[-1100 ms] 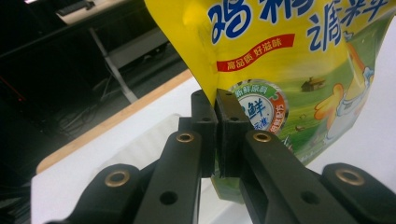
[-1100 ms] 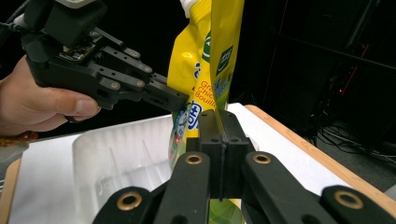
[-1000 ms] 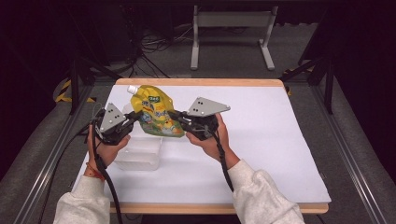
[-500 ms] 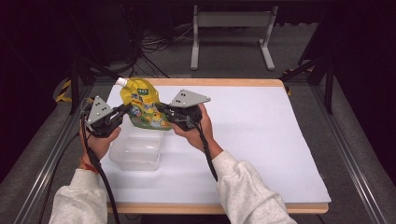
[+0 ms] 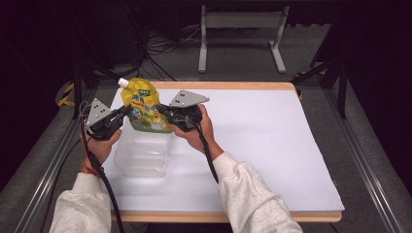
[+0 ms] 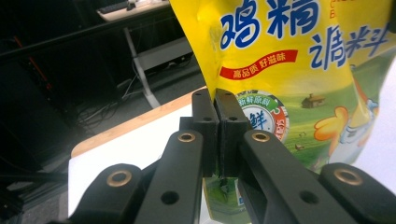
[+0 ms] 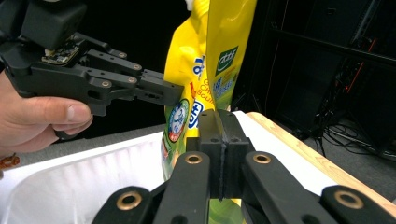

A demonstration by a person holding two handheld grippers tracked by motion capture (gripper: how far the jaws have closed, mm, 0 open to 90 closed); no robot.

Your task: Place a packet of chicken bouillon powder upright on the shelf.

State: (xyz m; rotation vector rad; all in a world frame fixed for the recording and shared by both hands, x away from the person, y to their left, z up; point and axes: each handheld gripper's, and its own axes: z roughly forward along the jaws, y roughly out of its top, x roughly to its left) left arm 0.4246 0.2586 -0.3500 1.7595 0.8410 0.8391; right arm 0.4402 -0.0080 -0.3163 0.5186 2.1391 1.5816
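We now carry the yellow stand-up seasoning pouch with a white spout toward the desk's far left corner, above the clear plastic tub; a second ago it hung nearer the middle. Left tongs and right tongs stay clamped on its side edges, so lowering it in seems next.

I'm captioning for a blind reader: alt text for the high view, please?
Two hand-held grippers, left gripper and right gripper, pinch a yellow pouch upright from either side above a clear plastic tray on a white-covered table.
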